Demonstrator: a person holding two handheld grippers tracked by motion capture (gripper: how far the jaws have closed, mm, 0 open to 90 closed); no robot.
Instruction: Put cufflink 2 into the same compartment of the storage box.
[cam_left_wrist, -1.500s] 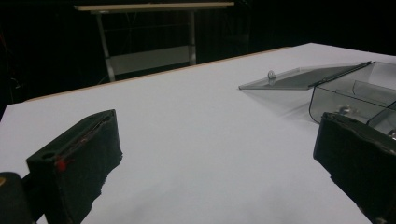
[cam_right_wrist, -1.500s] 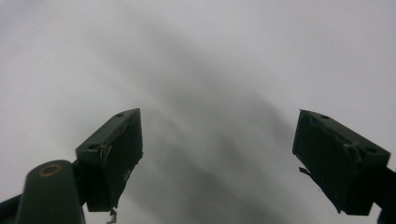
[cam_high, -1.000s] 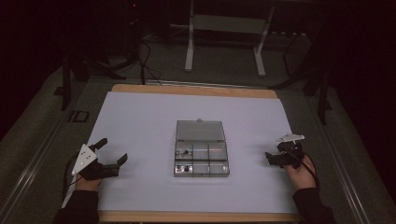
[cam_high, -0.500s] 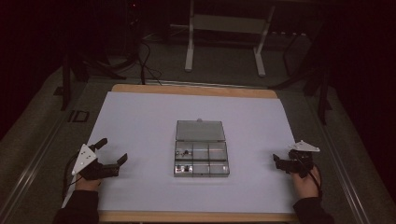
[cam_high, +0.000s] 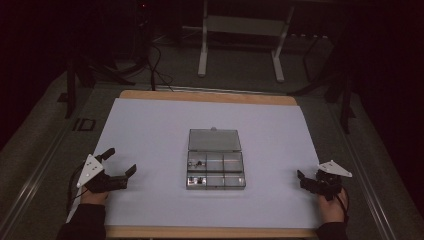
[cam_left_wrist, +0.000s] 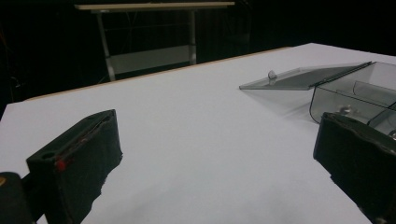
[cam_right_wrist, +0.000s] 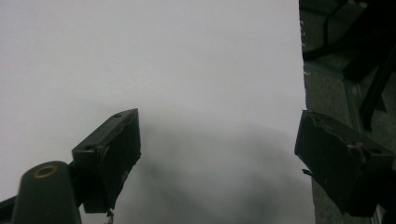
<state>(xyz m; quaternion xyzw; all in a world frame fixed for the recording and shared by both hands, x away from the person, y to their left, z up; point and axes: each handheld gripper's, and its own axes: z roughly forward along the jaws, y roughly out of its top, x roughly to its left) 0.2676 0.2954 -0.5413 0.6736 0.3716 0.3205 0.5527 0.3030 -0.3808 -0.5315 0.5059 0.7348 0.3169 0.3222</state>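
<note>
Clear grey plastic compartment box (cam_high: 215, 172) sits at the middle of the white-covered table (cam_high: 150, 130), closer to the near edge than the far. Its flat hinged lid (cam_high: 214, 140) lies fully open toward the far edge; the small knob on that lid shows in the left gripper view. 6 compartments; small dark parts visible in the 2 leftmost, too small to identify.

Left gripper (cam_high: 119, 167) rests near the near-left corner, jaws spread wide, holding nothing, aimed at the box. Right gripper (cam_high: 303, 180) rests by the right edge near the near-right corner, jaws also apart and empty.

Judgement: both parked clear of the box, leaving access unobstructed.
</note>
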